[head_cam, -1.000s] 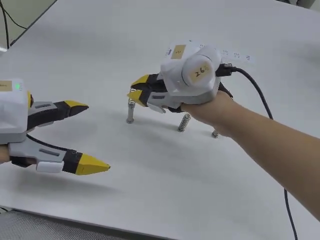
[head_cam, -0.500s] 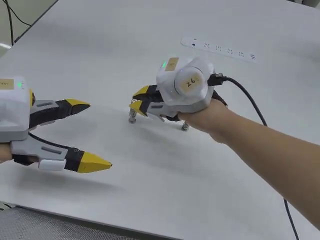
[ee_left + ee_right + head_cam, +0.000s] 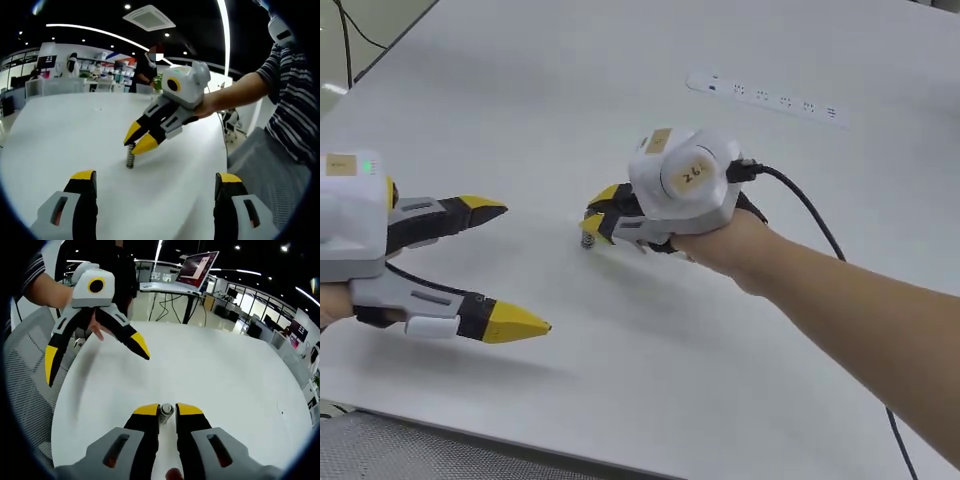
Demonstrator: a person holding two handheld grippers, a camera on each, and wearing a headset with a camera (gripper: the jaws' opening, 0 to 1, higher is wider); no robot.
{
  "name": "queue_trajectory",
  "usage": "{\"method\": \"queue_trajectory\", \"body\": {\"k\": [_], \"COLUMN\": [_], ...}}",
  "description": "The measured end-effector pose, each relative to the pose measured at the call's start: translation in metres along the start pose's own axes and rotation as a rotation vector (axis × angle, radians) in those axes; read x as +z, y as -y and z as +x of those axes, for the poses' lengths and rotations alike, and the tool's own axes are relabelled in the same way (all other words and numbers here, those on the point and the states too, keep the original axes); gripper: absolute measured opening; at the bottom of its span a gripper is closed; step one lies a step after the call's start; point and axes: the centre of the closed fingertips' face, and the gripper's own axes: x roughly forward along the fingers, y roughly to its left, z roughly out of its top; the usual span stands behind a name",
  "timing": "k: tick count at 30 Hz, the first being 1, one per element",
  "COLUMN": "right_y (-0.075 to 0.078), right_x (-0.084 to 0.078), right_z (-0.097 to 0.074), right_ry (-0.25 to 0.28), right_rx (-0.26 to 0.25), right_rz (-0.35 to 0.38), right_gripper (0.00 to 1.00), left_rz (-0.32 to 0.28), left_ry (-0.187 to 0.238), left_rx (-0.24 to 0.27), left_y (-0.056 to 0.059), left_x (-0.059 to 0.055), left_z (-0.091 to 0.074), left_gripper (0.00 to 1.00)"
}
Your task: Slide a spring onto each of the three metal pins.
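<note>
A small coiled spring (image 3: 588, 240) stands upright on a metal pin on the white table (image 3: 660, 380). My right gripper (image 3: 594, 213) reaches in from the right and is shut on the spring's top. In the right gripper view the spring (image 3: 165, 412) sits pinched between the yellow tips of the right gripper (image 3: 167, 410). From the left gripper view the spring (image 3: 130, 159) rises just below the right gripper (image 3: 139, 142). My left gripper (image 3: 510, 265) hovers at the near left, wide open and holding nothing, a hand's width from the pin. The holding hand hides whatever stands behind it.
A white power strip (image 3: 770, 97) lies at the far side of the table. A black cable (image 3: 805, 205) trails back from the right gripper over the forearm. The table's near edge (image 3: 470, 438) runs just below the left gripper. A grey mesh chair (image 3: 30, 390) stands beside the table.
The right gripper has come down and nearer over the left pin, spring with it. Two other pins, one with a spring, are now behind the hand. The left gripper stays open.
</note>
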Motion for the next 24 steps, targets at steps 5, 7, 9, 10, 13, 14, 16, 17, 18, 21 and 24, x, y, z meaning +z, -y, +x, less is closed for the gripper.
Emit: {"method": "queue_trajectory", "body": {"k": [5, 7, 9, 10, 13, 14, 16, 17, 18, 21, 24], "right_y": [0.004, 0.005, 0.005, 0.005, 0.002, 0.001, 0.002, 0.002, 0.003, 0.005, 0.003], "right_x": [0.007, 0.009, 0.010, 0.010, 0.004, 0.001, -0.003, -0.005, -0.005, -0.007, -0.010], "right_z": [-0.009, -0.016, -0.022, -0.025, -0.037, -0.041, -0.046, -0.051, -0.054, -0.069, -0.081], "right_ry": [0.050, 0.071, 0.092, 0.105, 0.131, 0.140, 0.148, 0.166, 0.179, 0.219, 0.252], "right_rx": [-0.024, -0.027, -0.032, -0.036, -0.033, -0.031, -0.039, -0.046, -0.053, -0.091, -0.098], "right_rz": [0.049, 0.077, 0.092, 0.103, 0.122, 0.129, 0.147, 0.163, 0.174, 0.205, 0.234], "right_gripper": [0.15, 0.16, 0.16, 0.17, 0.20, 0.22, 0.24, 0.26, 0.27, 0.31, 0.35], "left_rz": [0.003, 0.008, 0.011, 0.011, 0.017, 0.018, 0.019, 0.020, 0.022, 0.025, 0.030], "left_ry": [0.017, 0.020, 0.024, 0.025, 0.023, 0.024, 0.028, 0.027, 0.026, 0.034, 0.028], "left_rx": [-0.004, -0.007, -0.007, -0.007, -0.011, -0.012, -0.014, -0.015, -0.014, -0.016, -0.021], "left_y": [0.002, 0.002, 0.002, 0.001, 0.001, 0.001, 0.002, 0.002, 0.002, 0.003, 0.004], "left_x": [0.010, 0.013, 0.015, 0.015, 0.017, 0.018, 0.020, 0.021, 0.021, 0.025, 0.026], "left_z": [0.002, 0.003, 0.004, 0.005, 0.006, 0.007, 0.008, 0.008, 0.009, 0.012, 0.016], "left_gripper": [0.95, 0.95, 0.95, 0.95, 0.96, 0.96, 0.96, 0.96, 0.96, 0.96, 0.96]}}
